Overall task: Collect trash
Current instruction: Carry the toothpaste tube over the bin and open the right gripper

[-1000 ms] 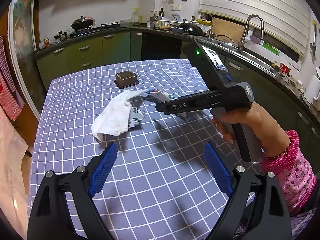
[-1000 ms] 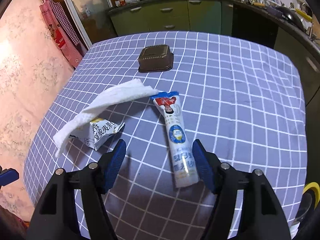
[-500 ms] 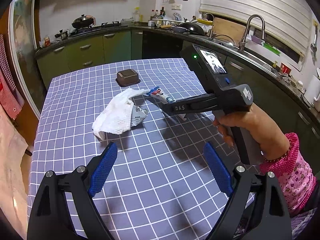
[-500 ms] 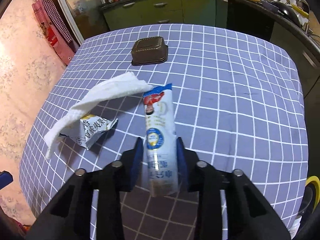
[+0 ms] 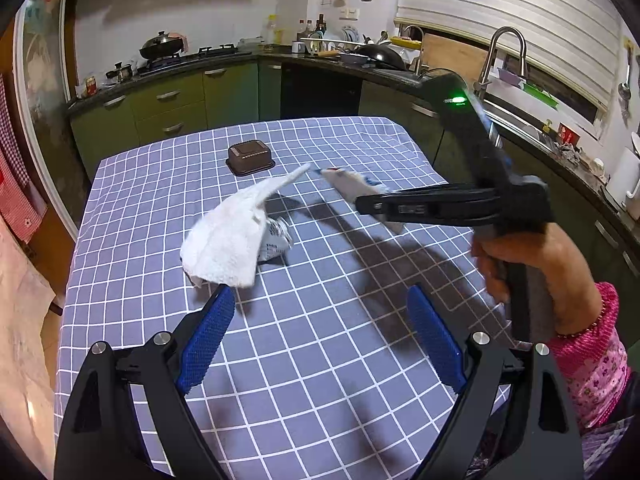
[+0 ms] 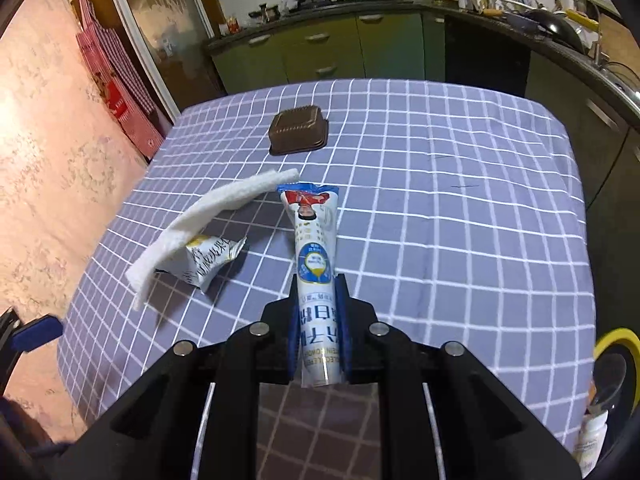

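Two black grippers with blue pads work over a purple checked tablecloth (image 6: 460,208). The right gripper (image 6: 320,332) is clamped on a long white-and-blue printed plastic wrapper (image 6: 314,264), which points toward 12 o'clock, its far end raised off the cloth. The left gripper (image 5: 320,344) hovers with its jaws wide apart. At 10 o'clock of the wrapper, a white folded paper towel (image 6: 212,212) drapes over a crumpled printed carton (image 6: 208,260). A brown square plastic tray (image 6: 298,130) sits upside down at 12 o'clock.
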Motion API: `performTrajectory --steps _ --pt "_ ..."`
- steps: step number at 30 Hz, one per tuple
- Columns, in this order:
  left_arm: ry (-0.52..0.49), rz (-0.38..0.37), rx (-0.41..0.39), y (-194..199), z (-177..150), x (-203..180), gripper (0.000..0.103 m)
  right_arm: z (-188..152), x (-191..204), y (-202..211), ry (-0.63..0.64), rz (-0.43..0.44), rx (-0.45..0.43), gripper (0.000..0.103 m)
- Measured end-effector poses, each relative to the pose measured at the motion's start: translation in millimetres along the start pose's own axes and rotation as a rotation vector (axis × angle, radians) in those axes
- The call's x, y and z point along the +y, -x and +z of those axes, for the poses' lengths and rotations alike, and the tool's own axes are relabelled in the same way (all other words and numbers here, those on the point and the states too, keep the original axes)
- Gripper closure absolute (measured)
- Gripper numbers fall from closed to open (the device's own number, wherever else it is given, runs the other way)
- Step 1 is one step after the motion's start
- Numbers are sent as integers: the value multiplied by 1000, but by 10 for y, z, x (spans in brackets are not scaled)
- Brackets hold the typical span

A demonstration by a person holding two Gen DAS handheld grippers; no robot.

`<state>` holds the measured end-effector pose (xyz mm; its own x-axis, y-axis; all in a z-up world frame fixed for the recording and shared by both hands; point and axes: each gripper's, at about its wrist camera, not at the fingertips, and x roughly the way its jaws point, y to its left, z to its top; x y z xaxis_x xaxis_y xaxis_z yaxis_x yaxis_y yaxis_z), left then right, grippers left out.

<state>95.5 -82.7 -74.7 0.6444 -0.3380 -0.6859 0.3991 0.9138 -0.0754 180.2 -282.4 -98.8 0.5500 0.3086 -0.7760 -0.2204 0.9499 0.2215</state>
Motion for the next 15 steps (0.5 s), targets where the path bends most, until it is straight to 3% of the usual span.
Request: performTrajectory --steps 7,15 --pt "-16 -9 3 -14 13 -72 16 -254 -349 479 -70 -43 -84 88" --pt "-33 -16 4 -37 35 -152 16 -718 -1048 1100 -210 -176 -169 88"
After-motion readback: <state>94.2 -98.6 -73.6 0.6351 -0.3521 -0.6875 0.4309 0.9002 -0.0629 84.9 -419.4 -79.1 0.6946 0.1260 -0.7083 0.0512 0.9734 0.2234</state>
